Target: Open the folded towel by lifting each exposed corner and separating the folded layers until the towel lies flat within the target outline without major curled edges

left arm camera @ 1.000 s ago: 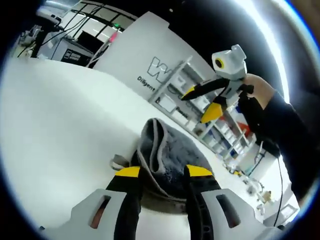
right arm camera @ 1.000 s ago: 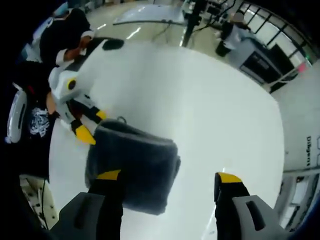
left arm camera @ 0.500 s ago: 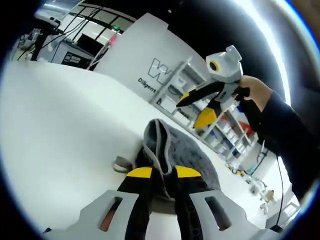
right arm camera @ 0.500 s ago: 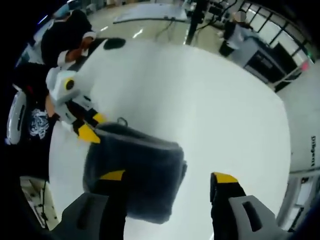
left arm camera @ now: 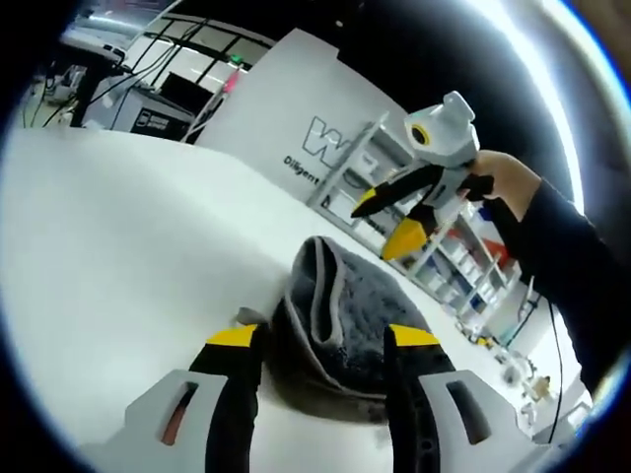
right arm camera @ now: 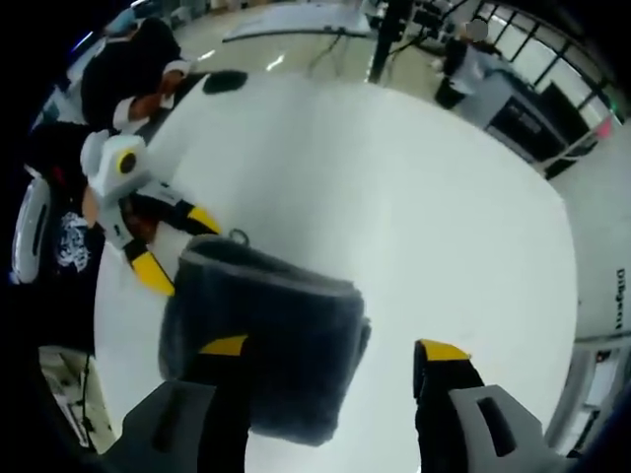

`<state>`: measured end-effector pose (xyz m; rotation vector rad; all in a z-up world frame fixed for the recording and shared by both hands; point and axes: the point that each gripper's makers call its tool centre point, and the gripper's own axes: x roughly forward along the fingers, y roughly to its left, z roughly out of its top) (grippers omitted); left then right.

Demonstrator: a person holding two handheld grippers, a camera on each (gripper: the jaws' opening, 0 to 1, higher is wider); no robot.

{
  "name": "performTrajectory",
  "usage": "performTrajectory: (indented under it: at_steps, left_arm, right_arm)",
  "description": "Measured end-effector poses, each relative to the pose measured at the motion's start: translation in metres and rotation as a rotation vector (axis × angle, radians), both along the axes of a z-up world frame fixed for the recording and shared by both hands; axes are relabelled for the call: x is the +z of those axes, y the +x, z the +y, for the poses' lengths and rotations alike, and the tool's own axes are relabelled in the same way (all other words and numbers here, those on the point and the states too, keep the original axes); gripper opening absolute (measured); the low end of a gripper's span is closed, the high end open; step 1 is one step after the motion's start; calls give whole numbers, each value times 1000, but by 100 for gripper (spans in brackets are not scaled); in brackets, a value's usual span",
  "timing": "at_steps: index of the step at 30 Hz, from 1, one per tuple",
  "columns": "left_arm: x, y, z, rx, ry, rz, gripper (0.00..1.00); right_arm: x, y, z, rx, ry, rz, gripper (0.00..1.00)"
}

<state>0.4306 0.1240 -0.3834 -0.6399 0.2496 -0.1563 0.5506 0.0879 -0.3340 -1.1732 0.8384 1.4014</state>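
A dark grey folded towel [left arm camera: 345,315] lies bunched on the white table [left arm camera: 118,236], its edge hem curling upward and a small loop tag [left arm camera: 246,315] at its near side. My left gripper [left arm camera: 323,338] is open, its yellow-tipped jaws straddling the towel's near end. My right gripper [left arm camera: 386,222] hovers open above the towel's far side, held by a hand. In the right gripper view the towel [right arm camera: 266,325] lies under my open right gripper [right arm camera: 335,348], with one jaw over the cloth. The left gripper [right arm camera: 177,246] stands open at the towel's left corner.
The white table [right arm camera: 414,197] spreads wide around the towel. A white panel with lettering [left arm camera: 296,118] and shelving [left arm camera: 444,266] stand beyond it. A person in dark clothes [right arm camera: 118,79] is at the table's edge. Another person [right arm camera: 468,54] stands far off near black equipment.
My left gripper closed in on the towel's fold half a second ago and has since opened wide again. The right gripper stayed open above the towel, shifting only slightly.
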Motion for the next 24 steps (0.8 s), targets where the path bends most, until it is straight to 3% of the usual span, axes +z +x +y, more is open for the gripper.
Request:
performTrajectory:
  at_steps: [7, 18, 24]
  left_arm:
    - [-2, 3, -5, -16, 14, 3, 41]
    - [-2, 3, -7, -34, 7, -10, 27]
    - [-1, 4, -7, -30, -3, -11, 26]
  right_arm:
    - [2, 4, 2, -2, 9, -9, 63]
    - [-13, 7, 1, 3, -16, -3, 61]
    - [-21, 10, 0, 7, -27, 18, 57]
